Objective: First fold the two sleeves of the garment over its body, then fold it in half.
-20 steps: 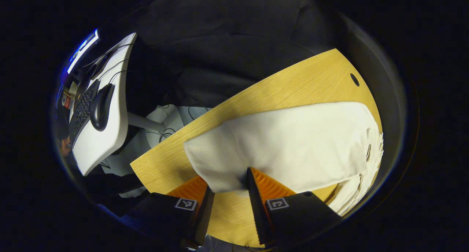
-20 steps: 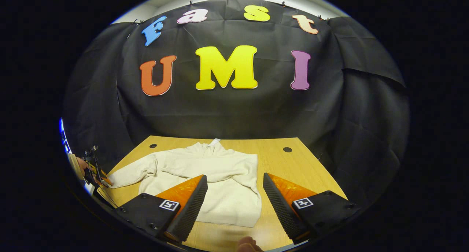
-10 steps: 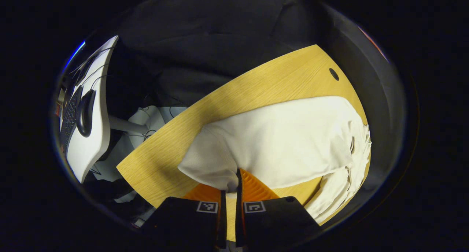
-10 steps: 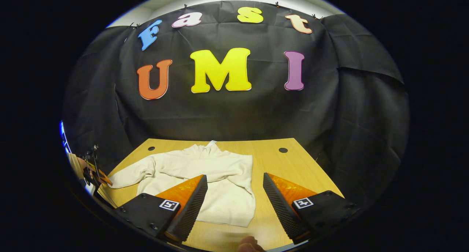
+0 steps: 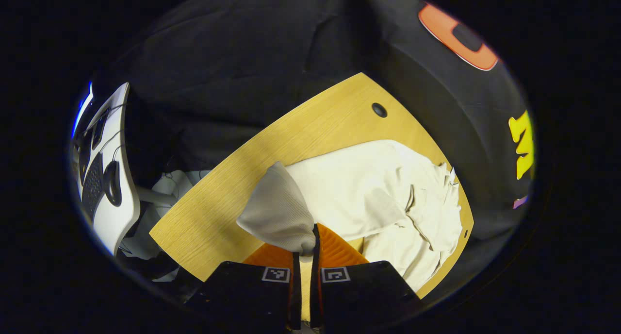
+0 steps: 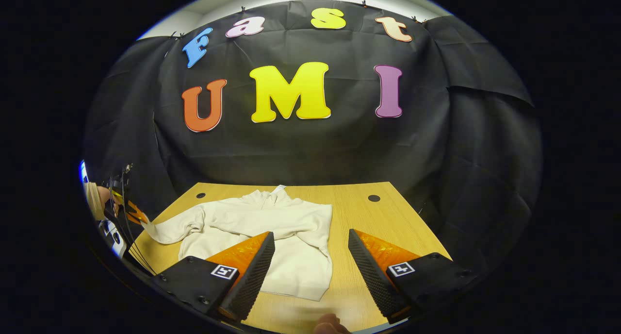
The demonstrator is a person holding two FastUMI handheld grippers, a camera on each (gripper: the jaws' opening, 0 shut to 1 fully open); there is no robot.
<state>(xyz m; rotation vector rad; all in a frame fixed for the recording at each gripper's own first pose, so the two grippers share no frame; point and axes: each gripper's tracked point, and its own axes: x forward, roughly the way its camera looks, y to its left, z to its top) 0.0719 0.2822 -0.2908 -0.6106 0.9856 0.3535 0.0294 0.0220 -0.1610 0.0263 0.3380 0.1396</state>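
Observation:
A cream sweater [image 6: 271, 227] lies flat on the wooden table [image 6: 368, 217], collar toward the back wall. One sleeve is folded over its body on the right side. The other sleeve [image 5: 349, 188] stretches out to the left. My left gripper [image 5: 305, 249] is shut on that sleeve's ribbed cuff [image 5: 279, 212] and holds it lifted off the table. In the right gripper view the left gripper [image 6: 133, 212] shows small at the far left, at the sleeve's end. My right gripper [image 6: 310, 261] hovers open over the sweater's near hem, touching nothing.
A white desk [image 5: 114, 203] with a keyboard and a mouse stands beyond the table's left end. Two cable holes [image 6: 374, 198] sit near the table's back edge. A fingertip [image 6: 330, 322] shows at the bottom of the right gripper view.
The left gripper closed on the cuff, then raised it and swung toward the sweater's body. The sleeve now bunches. The right gripper barely moved.

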